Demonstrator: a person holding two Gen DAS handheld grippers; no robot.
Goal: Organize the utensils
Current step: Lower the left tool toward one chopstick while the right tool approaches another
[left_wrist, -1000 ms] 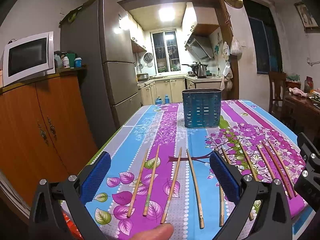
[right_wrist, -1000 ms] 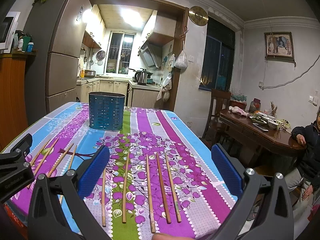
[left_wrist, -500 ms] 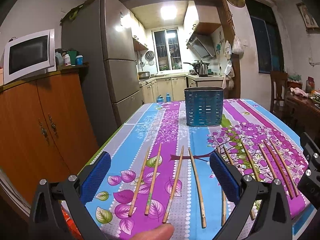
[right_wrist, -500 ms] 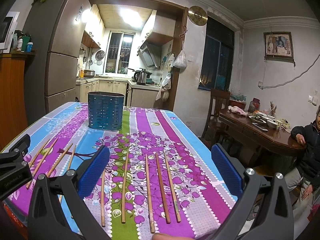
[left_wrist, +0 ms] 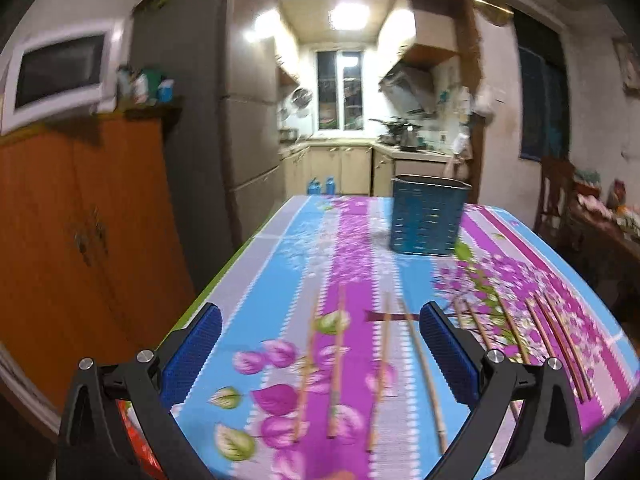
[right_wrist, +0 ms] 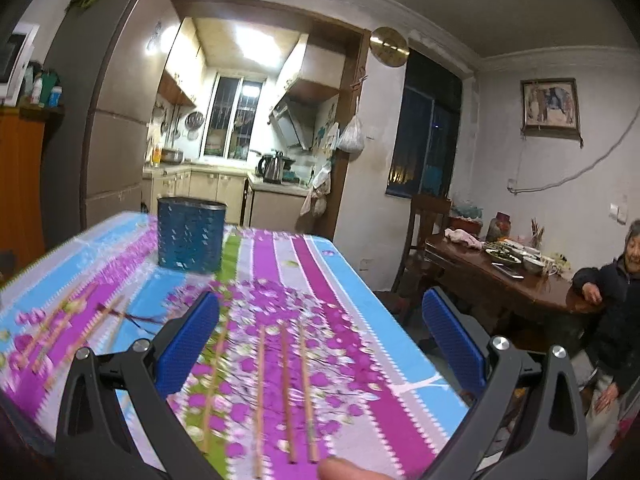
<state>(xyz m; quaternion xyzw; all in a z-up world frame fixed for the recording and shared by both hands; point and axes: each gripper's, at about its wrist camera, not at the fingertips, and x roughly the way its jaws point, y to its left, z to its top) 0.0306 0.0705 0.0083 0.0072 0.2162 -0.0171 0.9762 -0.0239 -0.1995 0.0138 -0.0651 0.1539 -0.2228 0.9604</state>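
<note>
Both views are smeared with motion blur, so fine detail is uncertain. In the left wrist view the left gripper [left_wrist: 320, 344] hangs above the near end of the table [left_wrist: 276, 280] with its blue pads [left_wrist: 192, 354] spread wide and nothing between them or touching them. Four chopsticks [left_wrist: 338, 364] lie on the flowered cloth directly below and between the pads, roughly side by side and pointing away down the table. To the right of the right pad about four or five more chopsticks [left_wrist: 556, 344] lie in a second group; the blur makes an exact count unsure. In the right wrist view the right gripper [right_wrist: 320, 332] is likewise wide open and holds nothing, its pads [right_wrist: 454, 342] above the cloth. Three chopsticks [right_wrist: 286, 392] lie plainly between its fingers, with a fourth just beside the left pad, all lengthwise along the table. Off to the left, three or so more chopsticks [right_wrist: 68, 334] show as faint streaks. A fingertip [right_wrist: 340, 470] shows at the bottom edge of that view. Farther down the table, well apart from both grippers and from every chopstick, one blue perforated utensil holder [left_wrist: 428, 216] stands upright; nothing can be seen sticking out of it. Beyond the table's right side a person [right_wrist: 612, 292] sits at a second, wooden table.
</note>
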